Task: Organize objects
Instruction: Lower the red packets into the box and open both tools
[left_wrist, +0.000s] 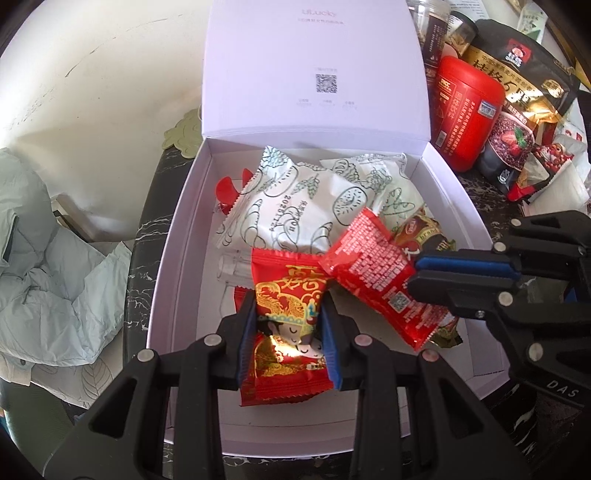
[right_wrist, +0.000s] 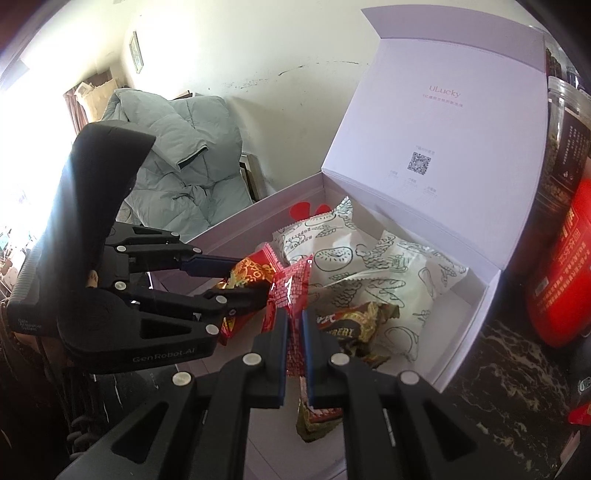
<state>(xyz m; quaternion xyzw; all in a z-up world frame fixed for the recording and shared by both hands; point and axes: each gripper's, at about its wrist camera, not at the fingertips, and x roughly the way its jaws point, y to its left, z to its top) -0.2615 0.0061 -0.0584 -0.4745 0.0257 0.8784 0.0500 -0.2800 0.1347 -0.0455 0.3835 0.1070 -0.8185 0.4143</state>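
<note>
A white lidded box (left_wrist: 177, 236) stands open on a dark marble table; it also shows in the right wrist view (right_wrist: 476, 314). Inside lie white patterned snack packets (left_wrist: 295, 206) (right_wrist: 332, 254) and a brown packet (left_wrist: 424, 225) (right_wrist: 354, 325). My left gripper (left_wrist: 288, 328) is shut on a red-and-gold cartoon packet (left_wrist: 288, 299) over the box's front; it shows from the side in the right wrist view (right_wrist: 247, 277). My right gripper (right_wrist: 294, 339) is shut on a red printed packet (right_wrist: 291, 288) (left_wrist: 369, 266), held over the box's right part; it enters the left wrist view from the right (left_wrist: 417, 271).
Right of the box stand a red canister (left_wrist: 465, 110), dark jars (left_wrist: 432, 40) and black-gold snack bags (left_wrist: 517, 70). A grey-green padded jacket (left_wrist: 44, 258) (right_wrist: 177, 162) lies left of the table. A white wall is behind.
</note>
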